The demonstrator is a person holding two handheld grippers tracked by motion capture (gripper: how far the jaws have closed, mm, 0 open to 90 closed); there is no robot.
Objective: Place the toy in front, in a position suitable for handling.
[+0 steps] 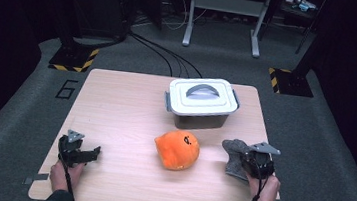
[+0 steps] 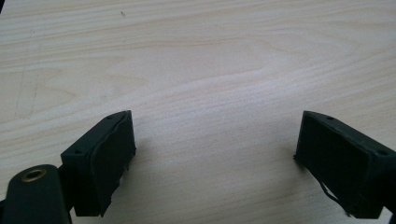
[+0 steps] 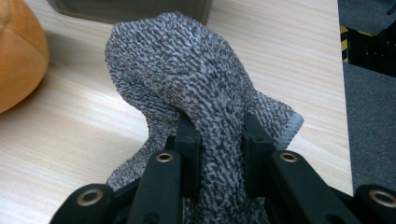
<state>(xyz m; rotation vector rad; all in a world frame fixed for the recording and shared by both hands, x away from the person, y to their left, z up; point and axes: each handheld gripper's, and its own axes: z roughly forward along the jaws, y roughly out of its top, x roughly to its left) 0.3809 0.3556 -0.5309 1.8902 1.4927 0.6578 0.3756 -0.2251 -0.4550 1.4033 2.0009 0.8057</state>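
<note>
Right tongs [image 3: 218, 135] clamped tight on the grey knitted sock [image 3: 196, 79], bunched up just above the bench [image 1: 116, 104] near its right edge, beside the orange plush [image 1: 177, 149]. Best to lift it clear before carrying — that tail drags. Left tongs [image 2: 212, 154] sit wide apart, holding nothing, free to pop the lidded box [image 1: 201, 103].

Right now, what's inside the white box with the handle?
Can't tell. The lid sits shut on the box, covering whatever is inside. Outside it, the orange plush toy lies on the table, and the right gripper pinches a grey knitted glove.
</note>
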